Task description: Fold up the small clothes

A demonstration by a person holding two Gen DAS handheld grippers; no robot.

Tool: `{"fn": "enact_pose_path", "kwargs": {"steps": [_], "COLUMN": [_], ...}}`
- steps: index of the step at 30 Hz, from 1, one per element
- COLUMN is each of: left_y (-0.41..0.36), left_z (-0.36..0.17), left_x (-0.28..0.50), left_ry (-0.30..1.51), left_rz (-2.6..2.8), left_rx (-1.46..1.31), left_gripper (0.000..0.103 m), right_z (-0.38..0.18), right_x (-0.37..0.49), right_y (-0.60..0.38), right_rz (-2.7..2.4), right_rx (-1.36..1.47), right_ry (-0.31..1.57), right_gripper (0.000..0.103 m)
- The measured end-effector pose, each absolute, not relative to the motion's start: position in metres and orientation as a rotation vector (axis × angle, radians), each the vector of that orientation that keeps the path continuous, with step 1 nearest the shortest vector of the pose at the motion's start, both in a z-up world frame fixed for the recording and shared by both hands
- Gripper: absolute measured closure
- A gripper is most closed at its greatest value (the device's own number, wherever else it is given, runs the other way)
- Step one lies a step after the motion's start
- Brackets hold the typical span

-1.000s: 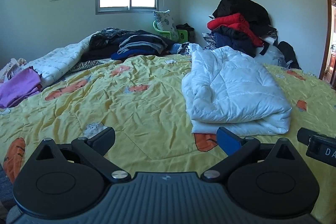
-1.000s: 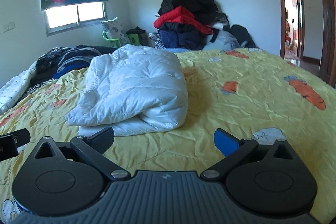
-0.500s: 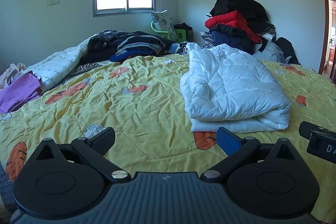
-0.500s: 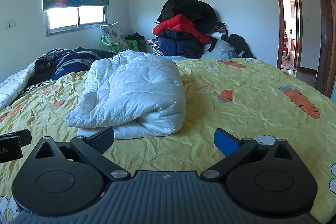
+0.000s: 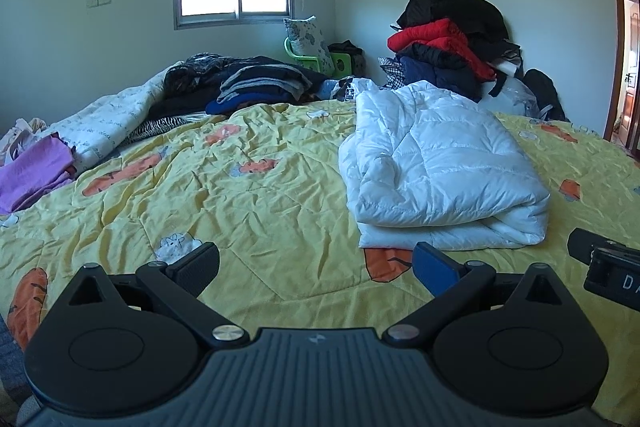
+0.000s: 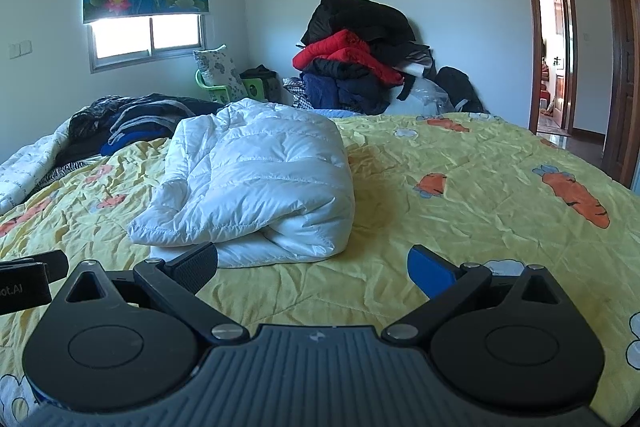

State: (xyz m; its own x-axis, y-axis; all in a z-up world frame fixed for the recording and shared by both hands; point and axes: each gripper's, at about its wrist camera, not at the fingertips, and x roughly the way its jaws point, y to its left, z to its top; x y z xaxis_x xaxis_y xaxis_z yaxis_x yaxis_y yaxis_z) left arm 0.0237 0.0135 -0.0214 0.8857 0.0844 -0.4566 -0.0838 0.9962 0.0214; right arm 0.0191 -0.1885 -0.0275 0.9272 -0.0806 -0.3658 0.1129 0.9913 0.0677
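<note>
The white puffer jacket [image 5: 436, 171] is lying folded on the yellow quilt [image 5: 248, 195], ahead and right of the left gripper [image 5: 316, 267], ahead and left of the right gripper [image 6: 312, 265]. Both are hovering with jaws spread, gripping nothing. The fold is looking finished; I would be pressing its loose near edge flat before reaching for another garment.

right gripper [image 5: 608, 267] cut by left view's right edge, lettering partly legible, left gripper [image 6: 28, 277] cut by right view's left edge, jacket [image 6: 256, 179] near edge behind black finger [image 6: 196, 267], purple cloth [image 5: 34, 167] cut at left edge, doorway [image 6: 554, 55] interior too small to read
</note>
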Motion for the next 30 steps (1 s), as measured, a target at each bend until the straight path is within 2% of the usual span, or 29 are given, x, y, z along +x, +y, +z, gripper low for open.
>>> {"fn": "enact_pose_path", "kwargs": {"steps": [30], "left_y": [0.0078], "left_z": [-0.024], "left_x": [0.0244], "left_ry": [0.481], "left_rz": [0.038], "left_rx": [0.029], "left_gripper": [0.0], "right_z": [-0.0306], "right_x": [0.0218], "right_y": [-0.1887], "right_rz": [-0.088], "right_rx": [0.091], "right_ry": [0.388], "right_gripper": [0.0]}}
